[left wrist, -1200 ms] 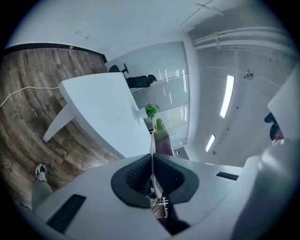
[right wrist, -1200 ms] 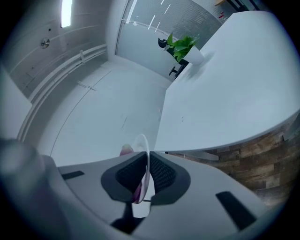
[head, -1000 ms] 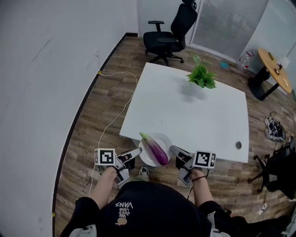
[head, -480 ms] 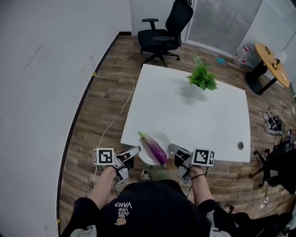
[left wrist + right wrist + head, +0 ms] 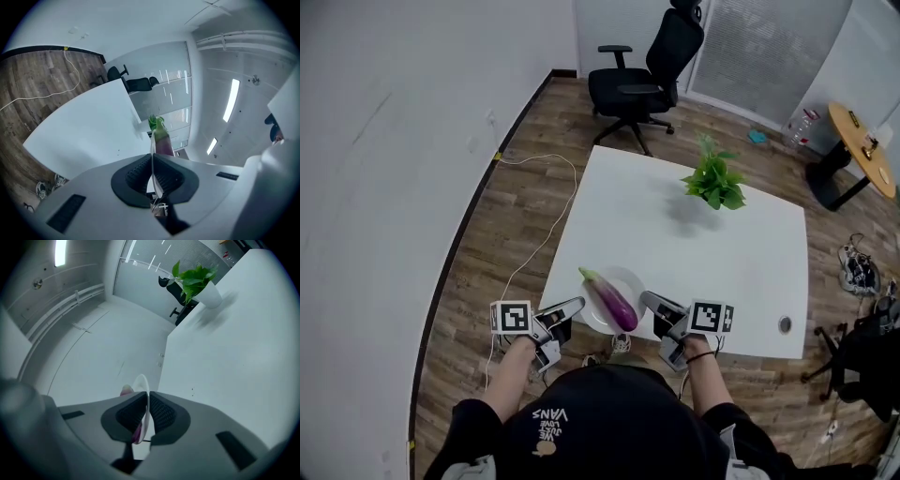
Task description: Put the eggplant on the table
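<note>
— What can't you make out?
— Whether the plate (image 5: 630,281) touches the table (image 5: 703,244) or hangs above its near edge, by the left corner. Both gripper views show the plate edge-on only.
— What's in it?
— The eggplant (image 5: 612,302), lying across it.
— The claws?
— The left gripper (image 5: 572,307) and the right gripper (image 5: 652,302) are each clamped on the plate's rim, on opposite sides.

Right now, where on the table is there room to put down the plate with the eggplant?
Almost all of the white table is bare: the wide middle between the near edge and the potted plant, and the whole left side. Only the far patch by the plant is taken, and a small round hole sits near the right front corner.
</note>
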Tool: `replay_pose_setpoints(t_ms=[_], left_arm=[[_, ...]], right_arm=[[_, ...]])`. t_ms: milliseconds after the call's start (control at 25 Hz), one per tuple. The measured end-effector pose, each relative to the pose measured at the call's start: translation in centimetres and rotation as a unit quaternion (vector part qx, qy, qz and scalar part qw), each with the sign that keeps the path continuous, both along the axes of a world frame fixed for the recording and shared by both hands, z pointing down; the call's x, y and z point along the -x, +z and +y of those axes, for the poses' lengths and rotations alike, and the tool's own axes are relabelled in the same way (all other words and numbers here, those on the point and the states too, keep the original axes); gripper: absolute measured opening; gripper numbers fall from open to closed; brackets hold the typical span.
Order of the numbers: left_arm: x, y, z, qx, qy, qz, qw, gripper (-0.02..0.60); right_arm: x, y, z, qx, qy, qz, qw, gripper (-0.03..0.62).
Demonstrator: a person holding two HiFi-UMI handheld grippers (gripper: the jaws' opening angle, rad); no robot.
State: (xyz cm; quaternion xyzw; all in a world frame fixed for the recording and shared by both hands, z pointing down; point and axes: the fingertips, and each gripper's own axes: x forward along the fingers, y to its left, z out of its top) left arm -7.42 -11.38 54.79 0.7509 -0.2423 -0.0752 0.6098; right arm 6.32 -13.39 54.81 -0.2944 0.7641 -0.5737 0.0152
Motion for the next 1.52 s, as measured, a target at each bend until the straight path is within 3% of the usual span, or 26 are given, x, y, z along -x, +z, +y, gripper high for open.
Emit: replay_pose_setpoints(t_ms=[560, 1160, 1520], left_arm=[[-1.8, 1.1, -5.4, 0.007, -0.029, 0.002, 0.9995, 0.021], [-0.9, 2.3, -10.6, 0.009, 0.025, -0.020, 0.9994, 0.022], [-0.7, 3.7, -12.8, 0.006, 0.031, -0.028, 0.9991, 0.023]], right_arm=[[-1.7, 0.9, -6.2, 0.004, -0.029, 0.003, 1.000, 0.035], [-0.8, 2.0, -10.3, 0.001, 0.005, 0.026, 1.000, 0.035], [-0.5, 3.1, -12.5, -0.004, 0.003, 0.048, 0.999, 0.035]])
